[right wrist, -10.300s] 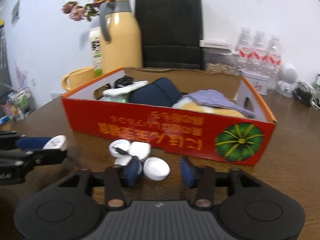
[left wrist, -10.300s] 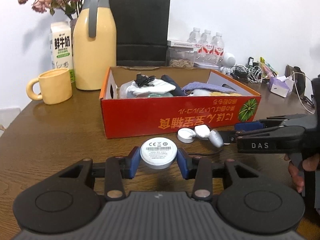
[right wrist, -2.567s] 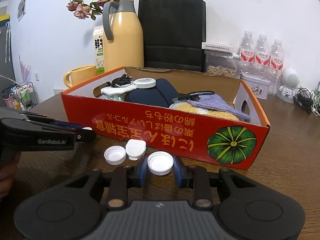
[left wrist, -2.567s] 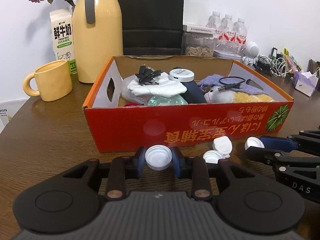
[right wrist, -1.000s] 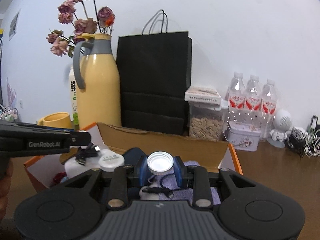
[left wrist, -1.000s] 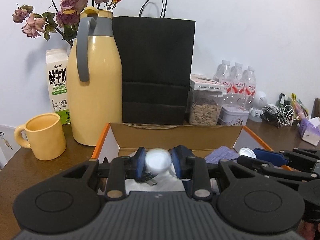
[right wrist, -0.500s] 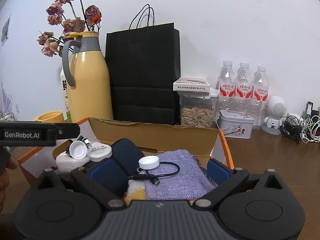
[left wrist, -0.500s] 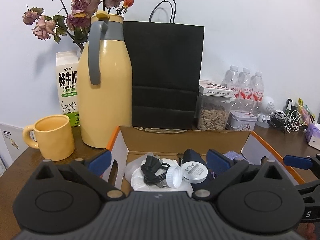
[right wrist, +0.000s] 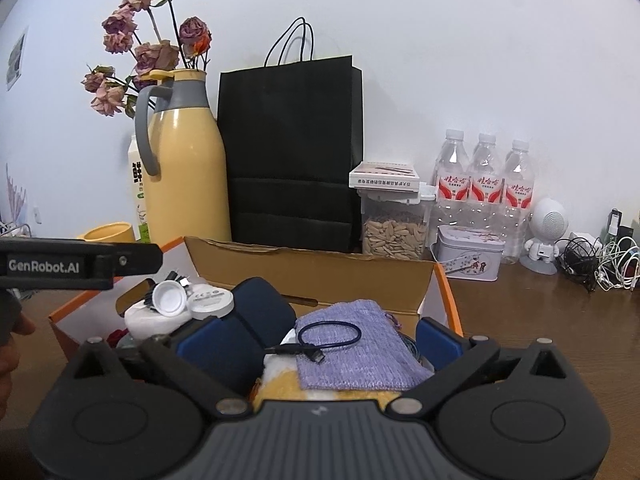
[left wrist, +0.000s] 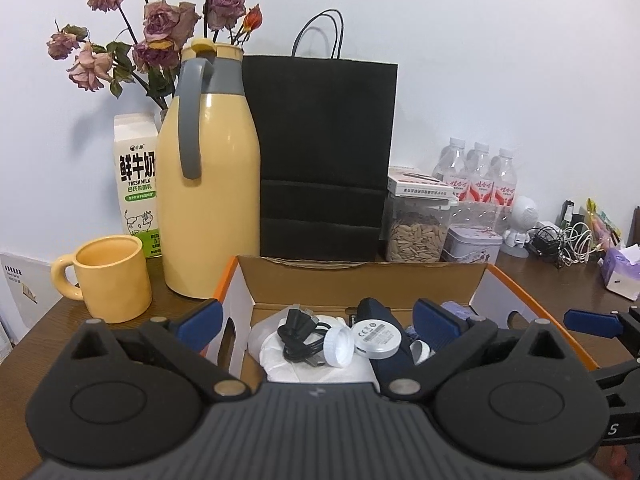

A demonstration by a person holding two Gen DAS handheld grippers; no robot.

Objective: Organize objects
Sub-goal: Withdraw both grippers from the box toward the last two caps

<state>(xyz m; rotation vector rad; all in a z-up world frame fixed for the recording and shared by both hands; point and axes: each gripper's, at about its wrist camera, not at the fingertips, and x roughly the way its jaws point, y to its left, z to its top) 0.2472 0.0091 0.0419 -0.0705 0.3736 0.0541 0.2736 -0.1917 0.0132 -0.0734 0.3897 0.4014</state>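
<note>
Left tool: the left tool (left wrist: 316,316) hovers over the near left end of the cardboard box (left wrist: 360,276), blue pads spread wide with nothing pressed between them.
Right tool: the right tool (right wrist: 316,336) hangs above the box's right half, its pads likewise wide apart and empty.
Box: orange-rimmed, open at the top, standing on the dark wooden counter (right wrist: 540,308) and crowded with items.
White cap: a white bottle cap (left wrist: 339,347) lies tilted on a white bundle (left wrist: 280,356) inside the box, touching a round white puck (left wrist: 377,338) with printed markings.
Black cable: a coiled black cable (left wrist: 298,338) rests on the same bundle, just beside the cap.
Pouch: a lilac woven pouch (right wrist: 352,352) lies in the right half, with a looped dark cable (right wrist: 328,336) on top of it.
Dark case: a navy rounded case (right wrist: 256,312) sits between the puck and the pouch.
Yellow item: something soft and yellow (right wrist: 280,388) shows under the pouch; what it is cannot be told.
Behind the box: a yellow thermos jug (left wrist: 208,184), black paper bag (left wrist: 324,152), milk carton (left wrist: 136,176), yellow mug (left wrist: 112,276) and dried roses (left wrist: 160,24) line the wall.
Far right: a jar of seeds (right wrist: 394,224), a tin (right wrist: 468,252), three water bottles (right wrist: 484,184) and tangled chargers (right wrist: 596,256).
Person: a hand (right wrist: 10,344) shows at the left edge of the right wrist view.
</note>
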